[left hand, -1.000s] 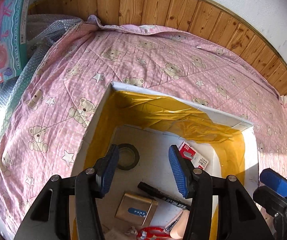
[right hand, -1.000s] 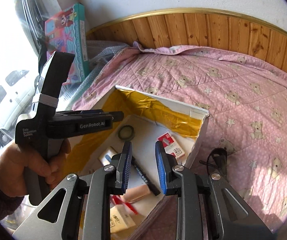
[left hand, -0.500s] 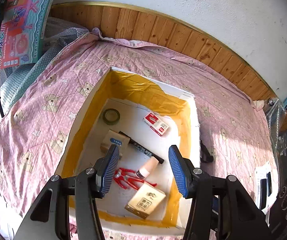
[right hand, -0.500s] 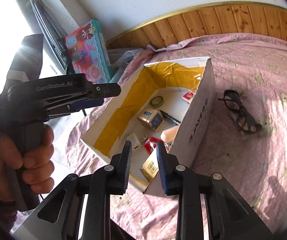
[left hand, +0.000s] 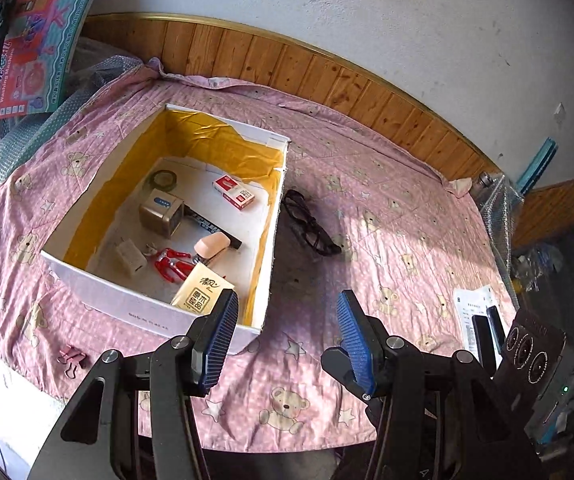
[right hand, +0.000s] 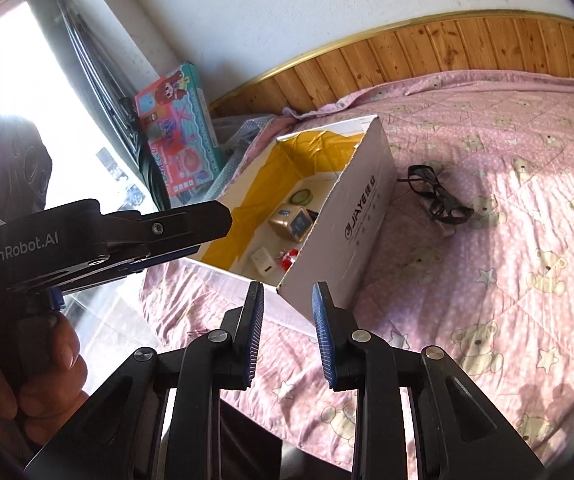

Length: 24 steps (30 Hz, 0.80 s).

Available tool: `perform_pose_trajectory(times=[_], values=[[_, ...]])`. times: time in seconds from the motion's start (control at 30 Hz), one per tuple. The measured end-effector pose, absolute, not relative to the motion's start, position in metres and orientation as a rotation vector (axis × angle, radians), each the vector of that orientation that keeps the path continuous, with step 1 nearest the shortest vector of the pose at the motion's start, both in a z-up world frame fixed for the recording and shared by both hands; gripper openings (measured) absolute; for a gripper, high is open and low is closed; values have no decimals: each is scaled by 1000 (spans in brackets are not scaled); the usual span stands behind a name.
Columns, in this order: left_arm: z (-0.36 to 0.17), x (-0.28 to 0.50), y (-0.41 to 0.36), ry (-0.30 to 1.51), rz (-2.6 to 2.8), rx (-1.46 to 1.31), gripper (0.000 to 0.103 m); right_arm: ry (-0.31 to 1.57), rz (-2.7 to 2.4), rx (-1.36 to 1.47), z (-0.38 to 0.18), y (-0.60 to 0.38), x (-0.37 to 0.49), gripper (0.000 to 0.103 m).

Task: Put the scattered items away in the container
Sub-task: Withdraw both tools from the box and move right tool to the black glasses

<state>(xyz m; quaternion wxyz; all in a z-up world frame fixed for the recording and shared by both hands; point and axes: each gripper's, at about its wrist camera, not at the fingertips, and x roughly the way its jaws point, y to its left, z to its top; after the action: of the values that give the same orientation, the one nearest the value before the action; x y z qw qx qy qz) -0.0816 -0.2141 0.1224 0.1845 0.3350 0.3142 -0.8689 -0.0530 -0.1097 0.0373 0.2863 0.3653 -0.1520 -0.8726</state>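
Your left hand-held gripper and right hand-held gripper both gape, released. Black glasses lie just beside the cardboard box.

A pink bear-print quilt covers the bed beneath wood wainscoting and a white wall. A toy box leans near the bright window, and papers lie at the quilt's edge.
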Motion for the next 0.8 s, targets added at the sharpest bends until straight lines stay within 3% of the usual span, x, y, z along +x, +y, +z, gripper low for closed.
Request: perform_pose_trajectory(times=[0.27, 0.53, 0.8], values=[[144, -93, -185, 733, -2528, 925, 53, -424, -2407, 973, 37, -85, -57, 29], [105, -107, -163, 754, -2537, 1054, 53, -499, -2462, 1089, 3, -46, -99, 30], [69, -108, -166, 865, -2473, 1091, 53, -197, -2505, 1217, -30, -60, -224, 36]])
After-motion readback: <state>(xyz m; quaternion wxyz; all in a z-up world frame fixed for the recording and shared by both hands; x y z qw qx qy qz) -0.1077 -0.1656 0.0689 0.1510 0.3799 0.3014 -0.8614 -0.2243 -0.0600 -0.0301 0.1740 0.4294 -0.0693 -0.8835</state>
